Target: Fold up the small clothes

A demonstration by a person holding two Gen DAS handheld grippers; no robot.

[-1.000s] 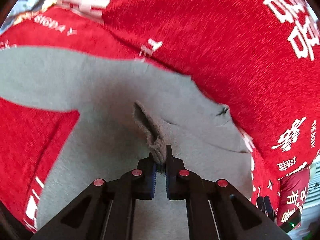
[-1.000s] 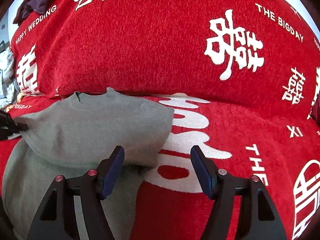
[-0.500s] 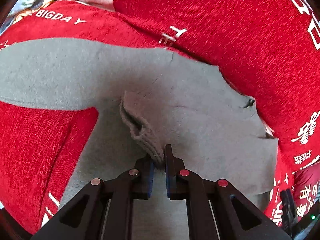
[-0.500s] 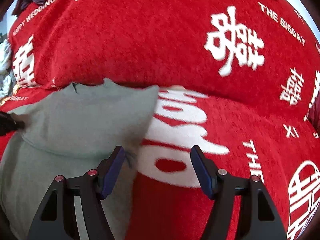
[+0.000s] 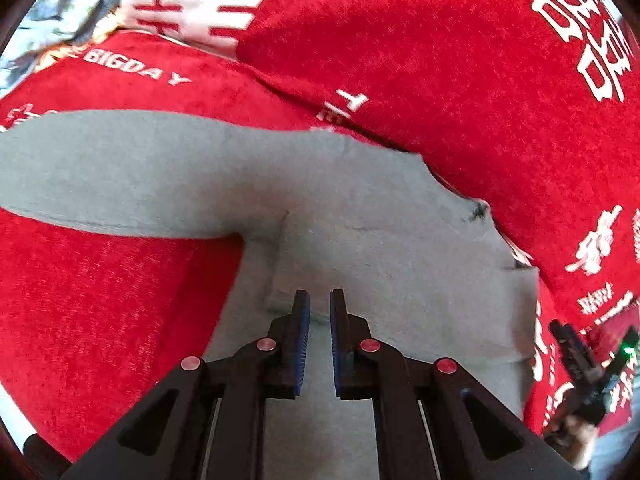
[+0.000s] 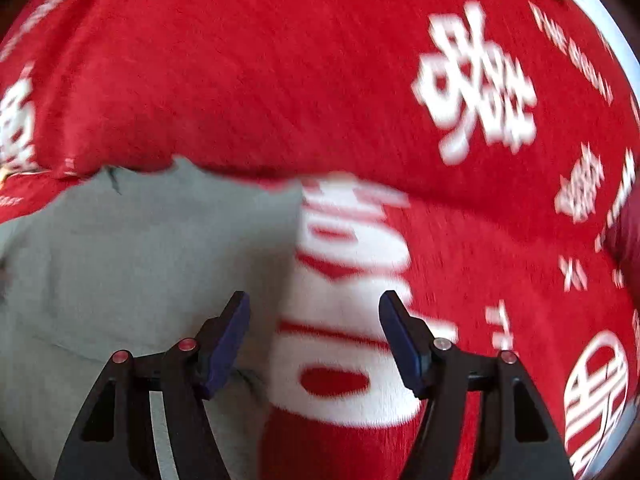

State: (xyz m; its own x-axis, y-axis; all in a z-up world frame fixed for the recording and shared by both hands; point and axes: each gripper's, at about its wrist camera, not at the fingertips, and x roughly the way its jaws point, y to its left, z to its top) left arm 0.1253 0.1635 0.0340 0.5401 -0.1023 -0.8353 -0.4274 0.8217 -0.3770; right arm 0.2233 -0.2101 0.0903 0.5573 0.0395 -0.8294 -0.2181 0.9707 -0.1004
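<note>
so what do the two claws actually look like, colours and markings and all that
Both match. The left claw and right claw are matte black, angular linkage arms with triangular cut-outs. Each has two flat fingers faced with blue pads, ribbed on the left claw. Small round red-capped pins mark the joints, two per side. No cables or sleeves show.

The grey garment (image 5: 360,208) is matt, soft knit cloth with a faintly fuzzy surface. The red cover (image 5: 440,60) under it is plush, short-piled fabric with a slight sheen and white printed lettering. The left gripper (image 5: 318,312) is matt black plastic with ribbed blue pads (image 5: 304,340).
</note>
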